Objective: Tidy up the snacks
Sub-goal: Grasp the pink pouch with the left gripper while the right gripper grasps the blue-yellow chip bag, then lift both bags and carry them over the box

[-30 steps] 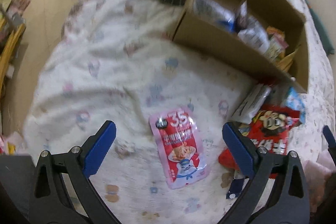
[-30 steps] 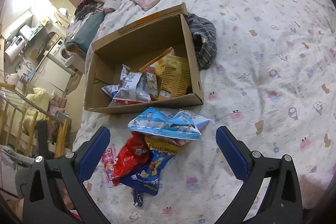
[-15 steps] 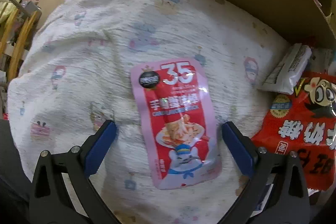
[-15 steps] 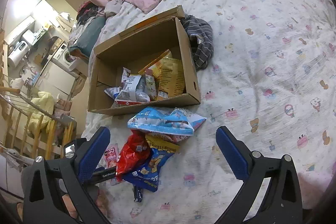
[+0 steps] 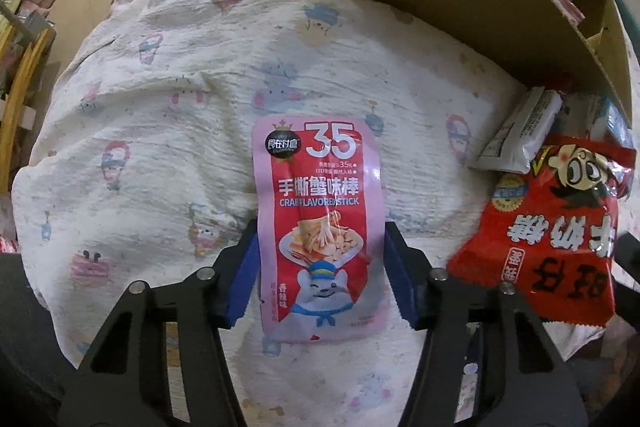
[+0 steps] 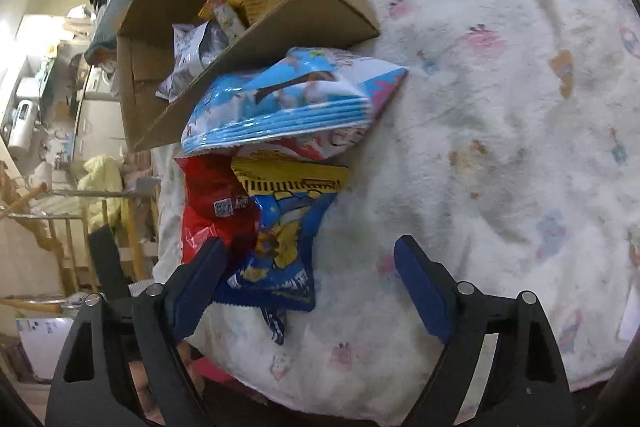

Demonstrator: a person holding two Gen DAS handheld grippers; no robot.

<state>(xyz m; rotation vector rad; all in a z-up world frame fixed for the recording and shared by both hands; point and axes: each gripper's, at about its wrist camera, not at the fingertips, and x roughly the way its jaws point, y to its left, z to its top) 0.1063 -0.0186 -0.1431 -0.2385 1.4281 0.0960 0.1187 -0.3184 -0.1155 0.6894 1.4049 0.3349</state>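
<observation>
**Soft bedding is threatening both grabs**

The left hand-held gripper has just been closing, its pads flanking the pink crab-stick pouch on the bed; contact looks likely but unclear. Flat foil may be slipping free, or quilt bunching in. The right hand-held gripper, spread but narrowing, is straddling the blue bag, near the cardboard box. Cluttered room beyond at left.

Rumpled white bedspread with small cartoon prints underneath everything. Directly on it: an open brown cardboard box, with a flat pink-and-red crab-stick pouch lying near its wall. Heaped just beside the box: a red crinkly snack bag, a light-blue puffy bag and a dark-blue-and-yellow bag.
</observation>
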